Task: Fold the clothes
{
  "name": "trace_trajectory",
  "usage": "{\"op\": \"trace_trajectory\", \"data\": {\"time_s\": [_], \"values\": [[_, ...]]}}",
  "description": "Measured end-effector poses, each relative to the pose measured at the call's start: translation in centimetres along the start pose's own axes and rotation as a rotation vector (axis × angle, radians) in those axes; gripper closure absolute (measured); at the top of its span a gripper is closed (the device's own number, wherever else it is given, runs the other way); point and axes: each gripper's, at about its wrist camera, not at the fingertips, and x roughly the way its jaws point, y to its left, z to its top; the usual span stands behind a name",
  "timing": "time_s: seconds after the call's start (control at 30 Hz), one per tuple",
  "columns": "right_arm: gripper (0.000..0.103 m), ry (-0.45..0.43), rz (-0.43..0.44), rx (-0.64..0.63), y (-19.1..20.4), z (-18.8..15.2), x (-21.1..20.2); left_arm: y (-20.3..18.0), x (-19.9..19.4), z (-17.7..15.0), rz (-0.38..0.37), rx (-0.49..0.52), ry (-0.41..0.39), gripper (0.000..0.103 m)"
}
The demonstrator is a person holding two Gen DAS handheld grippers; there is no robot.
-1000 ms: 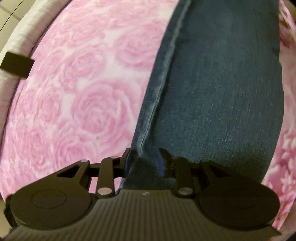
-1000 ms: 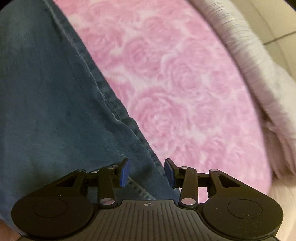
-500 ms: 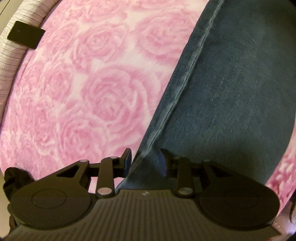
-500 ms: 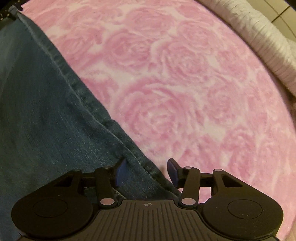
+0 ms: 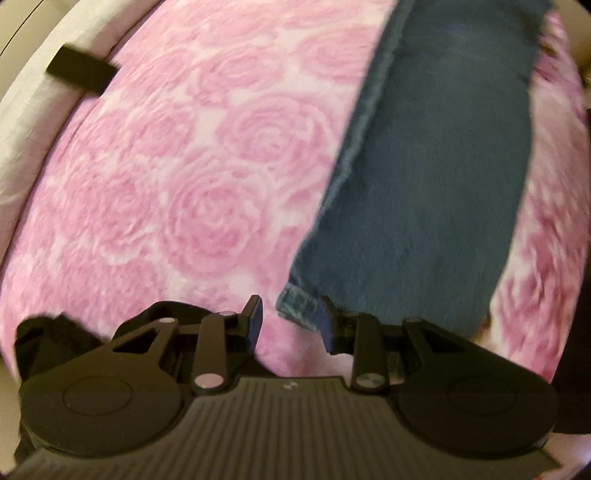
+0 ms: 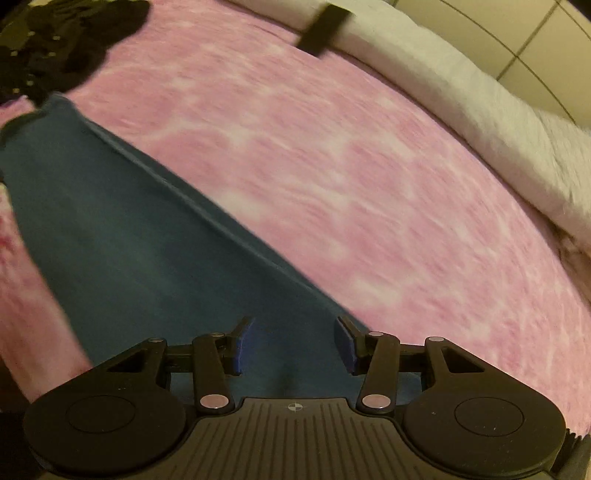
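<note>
Blue jeans (image 5: 436,177) lie folded lengthwise on a pink rose-patterned blanket (image 5: 192,206). In the left wrist view my left gripper (image 5: 290,325) is open, and the near corner of the jeans lies just ahead of its right finger. In the right wrist view the jeans (image 6: 140,251) run diagonally from the far left toward my right gripper (image 6: 291,345), which is open over the denim. The view is motion blurred.
A white padded edge (image 6: 461,96) borders the blanket (image 6: 351,177), with a black strap (image 6: 323,27) across it; the same strap shows in the left wrist view (image 5: 83,72). Dark clothing (image 6: 62,48) lies at the far left. Tiled wall shows beyond.
Both grippers pulled back along the jeans toward the near end. The left gripper has come off the seam it straddled, and both jaws stand wider apart.
</note>
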Motion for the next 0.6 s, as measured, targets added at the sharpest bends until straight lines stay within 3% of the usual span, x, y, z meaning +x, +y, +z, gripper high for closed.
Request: {"op": "trace_trajectory", "data": {"time_s": [0.17,0.27,0.37,0.47,0.6], "values": [[0.056,-0.025,0.025,0.12,12.2,5.7,-0.9,-0.1,-0.6,-5.0,-0.071,0.208,-0.13,0.075],[0.056,-0.058,0.125,0.123,19.8,10.0,-0.6,0.6,-2.2,-7.8,-0.077,0.252,-0.19,0.075],[0.056,-0.111,0.195,0.072,26.2,13.9,0.5,1.6,-2.6,-9.7,-0.072,0.233,-0.211,0.075],[0.056,-0.114,0.238,0.121,29.7,16.4,3.0,2.4,-2.6,-10.5,-0.072,0.229,-0.232,0.075],[0.056,-0.028,0.254,0.148,32.0,16.1,5.5,2.5,-2.2,-10.6,-0.075,0.275,-0.252,0.075]]}}
